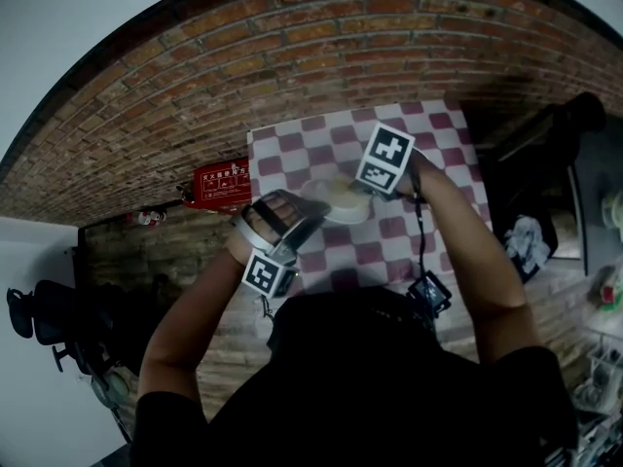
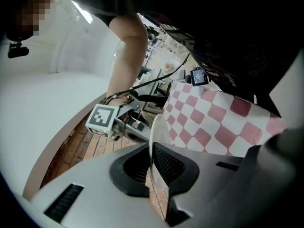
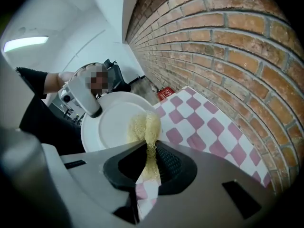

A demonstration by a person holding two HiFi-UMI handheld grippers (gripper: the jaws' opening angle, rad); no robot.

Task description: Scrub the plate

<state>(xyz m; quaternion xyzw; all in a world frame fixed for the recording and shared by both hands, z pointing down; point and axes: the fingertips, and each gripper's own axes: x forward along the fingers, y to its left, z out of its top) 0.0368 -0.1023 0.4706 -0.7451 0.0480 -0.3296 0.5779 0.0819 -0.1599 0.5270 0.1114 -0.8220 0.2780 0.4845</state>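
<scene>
A white plate (image 1: 343,205) is held tilted above the pink-and-white checked tablecloth (image 1: 321,144). My left gripper (image 1: 295,226) is shut on the plate's rim; in the left gripper view the plate (image 2: 153,132) runs edge-on between the jaws of that gripper (image 2: 152,167). My right gripper (image 3: 147,163) is shut on a yellow mesh scrubber (image 3: 145,127), which rests against the plate's face (image 3: 111,127). In the head view the right gripper (image 1: 375,195) sits at the plate's right side under its marker cube.
A brick wall (image 3: 228,56) runs along the table's far side. A red box (image 1: 220,184) lies beside the table's left corner. A small black device (image 1: 429,291) with a cable sits on the cloth near my body. Office chairs (image 1: 39,319) stand far left.
</scene>
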